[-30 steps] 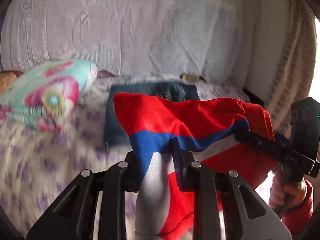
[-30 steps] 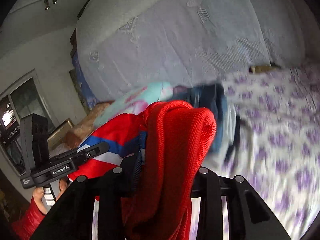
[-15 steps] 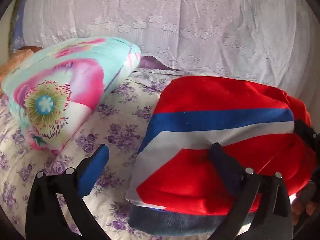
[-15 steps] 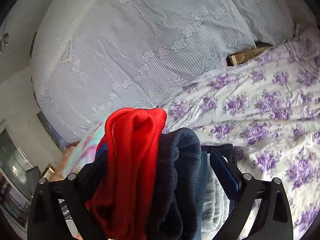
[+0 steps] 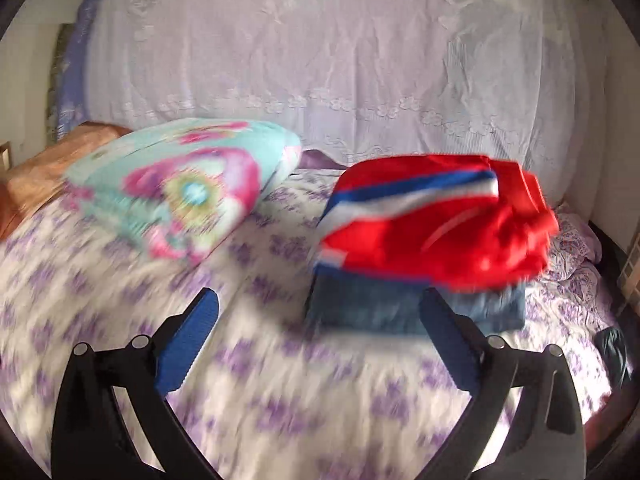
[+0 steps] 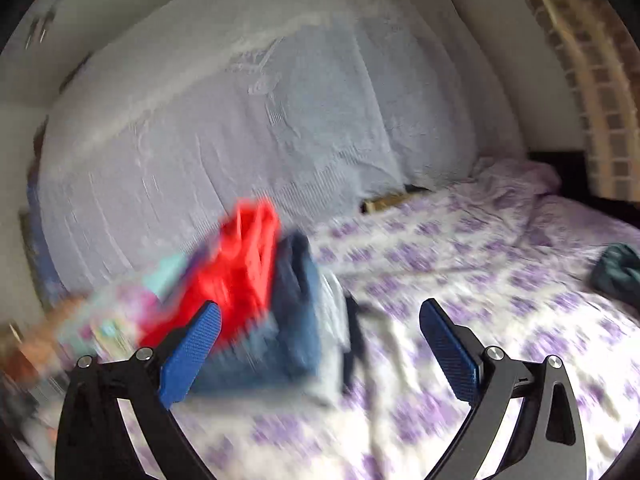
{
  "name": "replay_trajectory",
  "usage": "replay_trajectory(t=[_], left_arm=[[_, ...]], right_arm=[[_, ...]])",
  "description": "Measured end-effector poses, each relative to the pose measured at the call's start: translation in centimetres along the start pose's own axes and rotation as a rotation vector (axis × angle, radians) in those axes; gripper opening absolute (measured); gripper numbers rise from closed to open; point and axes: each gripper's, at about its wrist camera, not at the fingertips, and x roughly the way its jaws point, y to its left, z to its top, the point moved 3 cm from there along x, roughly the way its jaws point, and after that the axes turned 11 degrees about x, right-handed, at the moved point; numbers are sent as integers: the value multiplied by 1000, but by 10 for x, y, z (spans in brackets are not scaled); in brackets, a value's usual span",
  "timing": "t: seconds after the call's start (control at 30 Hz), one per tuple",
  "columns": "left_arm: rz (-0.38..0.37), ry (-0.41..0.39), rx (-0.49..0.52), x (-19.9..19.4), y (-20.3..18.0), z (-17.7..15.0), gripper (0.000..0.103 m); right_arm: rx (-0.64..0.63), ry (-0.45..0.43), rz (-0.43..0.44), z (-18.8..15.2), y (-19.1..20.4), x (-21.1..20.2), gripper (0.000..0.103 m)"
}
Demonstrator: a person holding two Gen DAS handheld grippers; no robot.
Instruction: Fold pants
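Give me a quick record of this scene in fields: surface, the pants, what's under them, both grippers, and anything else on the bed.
surface: bed sheet, white with purple flowers
pants: red pants, folded, blue and white stripe
under pants: folded blue jeans
left gripper: open, holding nothing
right gripper: open, holding nothing
nearby: floral pillow left of the stack
far right: dark teal cloth
image quality: motion blur

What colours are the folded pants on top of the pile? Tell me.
Red with a blue and a white stripe: the folded pants, clearest in the left wrist view.
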Motion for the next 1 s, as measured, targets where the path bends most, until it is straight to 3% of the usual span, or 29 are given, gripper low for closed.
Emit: replay_trajectory(t=[0.07, 0.13, 0.2, 0.27, 0.4, 0.47, 0.6, 0.73, 0.87, 1.0], left_arm=[[30, 39, -49, 0, 9, -34, 98], [10, 125, -36, 8, 12, -55, 98], [30, 169, -8, 10, 15, -63, 98], [49, 132, -8, 1, 18, -62, 98], [82, 24, 9, -26, 9, -41, 98], [116, -14, 59, -35, 2, -25, 98], [188, -88, 99, -41, -12, 12, 98], [155, -89, 105, -25, -20, 18, 98], [170, -102, 196, -7, -33, 19, 98], [66, -115, 112, -7, -20, 32, 98]], right_arm=[[-62, 70, -27, -34, -3, -1, 99], [-79, 135, -55, -36, 1, -5, 99], [-86, 42, -8, -32, 5, -30, 99], [-122, -57, 18, -32, 10, -56, 99], [-113, -116, 13, -16, 14, -67, 99], [-64, -122, 26, 4, 19, -68, 99], [-33, -66, -38, 25, 31, -40, 99], [-142, -32, -22, 4, 43, -11, 99], [-225, 16, -7, 3, 63, 7, 99], [-240, -14, 17, 14, 77, 6, 99]])
